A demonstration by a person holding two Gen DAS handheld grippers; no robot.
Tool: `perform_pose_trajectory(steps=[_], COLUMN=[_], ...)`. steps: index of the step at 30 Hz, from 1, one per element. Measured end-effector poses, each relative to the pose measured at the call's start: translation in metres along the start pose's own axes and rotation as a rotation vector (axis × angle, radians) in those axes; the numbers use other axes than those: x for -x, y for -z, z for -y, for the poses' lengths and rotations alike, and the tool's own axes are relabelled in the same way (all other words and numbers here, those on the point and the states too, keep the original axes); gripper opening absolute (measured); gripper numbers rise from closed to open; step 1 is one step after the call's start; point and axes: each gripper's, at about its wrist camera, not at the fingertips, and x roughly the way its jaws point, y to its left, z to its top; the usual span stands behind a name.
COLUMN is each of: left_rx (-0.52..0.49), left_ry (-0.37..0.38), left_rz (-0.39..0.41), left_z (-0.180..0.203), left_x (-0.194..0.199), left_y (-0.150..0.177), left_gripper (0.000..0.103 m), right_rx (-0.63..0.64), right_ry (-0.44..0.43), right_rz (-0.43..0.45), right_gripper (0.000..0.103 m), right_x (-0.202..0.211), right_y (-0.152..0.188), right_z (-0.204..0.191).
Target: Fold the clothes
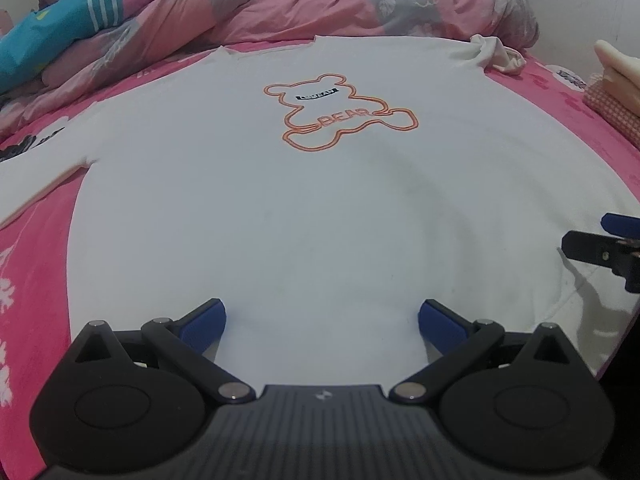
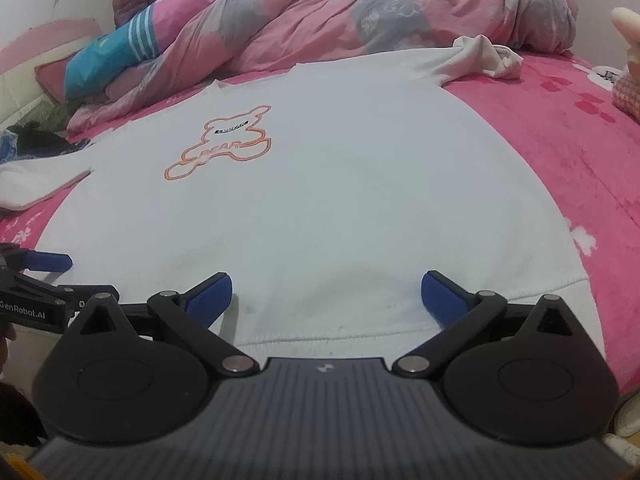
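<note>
White T-shirt [image 1: 280,208] lies spread flat on the pink bedsheet [image 2: 560,152], orange bear outline [image 1: 340,118] facing up, far sleeve bunched. Left gripper [image 1: 322,322] and right gripper [image 2: 326,298] hover over its hem, jaws spread wide, gripping nothing.

White sweatshirt [image 1: 280,208], orange bear outline on chest, spread flat face-up on pink bed [image 1: 36,248]; hem at 6 o'clock, one sleeve bunched at 1 o'clock.
</note>
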Motion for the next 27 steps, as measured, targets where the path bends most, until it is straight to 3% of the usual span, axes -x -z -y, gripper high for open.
perform_pose_trajectory(steps=[27], left_rx=[0.021], left_ry=[-0.010], left_rz=[-0.001], left_z=[-0.001], left_x=[-0.002], left_y=[-0.001], left_gripper=[0.103], right_rx=[0.047], right_ry=[0.049], right_rz=[-0.023], right_gripper=[0.102], right_x=[-0.005], right_y=[0.003], right_z=[-0.012])
